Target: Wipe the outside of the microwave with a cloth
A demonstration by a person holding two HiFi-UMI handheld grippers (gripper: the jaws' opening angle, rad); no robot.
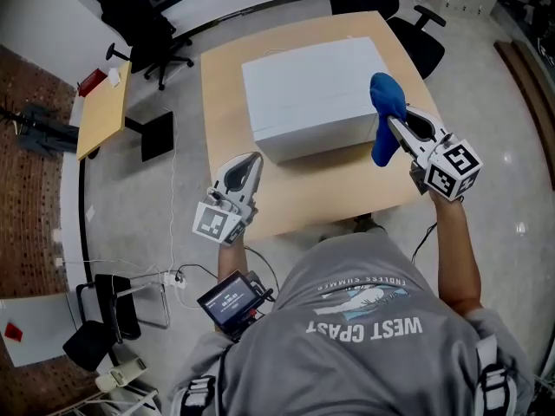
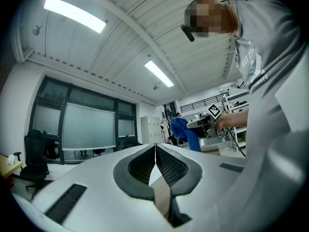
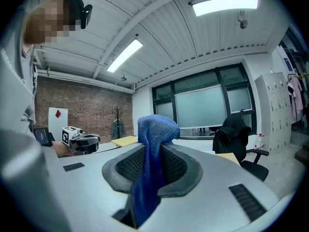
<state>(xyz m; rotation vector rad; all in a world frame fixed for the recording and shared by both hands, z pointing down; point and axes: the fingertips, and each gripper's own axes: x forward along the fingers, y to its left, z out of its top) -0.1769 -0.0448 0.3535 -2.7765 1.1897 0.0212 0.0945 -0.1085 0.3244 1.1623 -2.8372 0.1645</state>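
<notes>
Though pale, wooden table [image 1: 224,102], grey floor [image 1: 139,219].

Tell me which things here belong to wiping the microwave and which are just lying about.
For the job:
- white microwave
- blue cloth, clamped in the right gripper
- left gripper, shut and empty

Lying about:
- black office chairs
- small side table
- cables on the floor

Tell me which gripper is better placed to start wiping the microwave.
Right. The right gripper has the blue cloth clamped in its jaws, beside the right end of the microwave; the left gripper is shut with nothing in it.
</notes>
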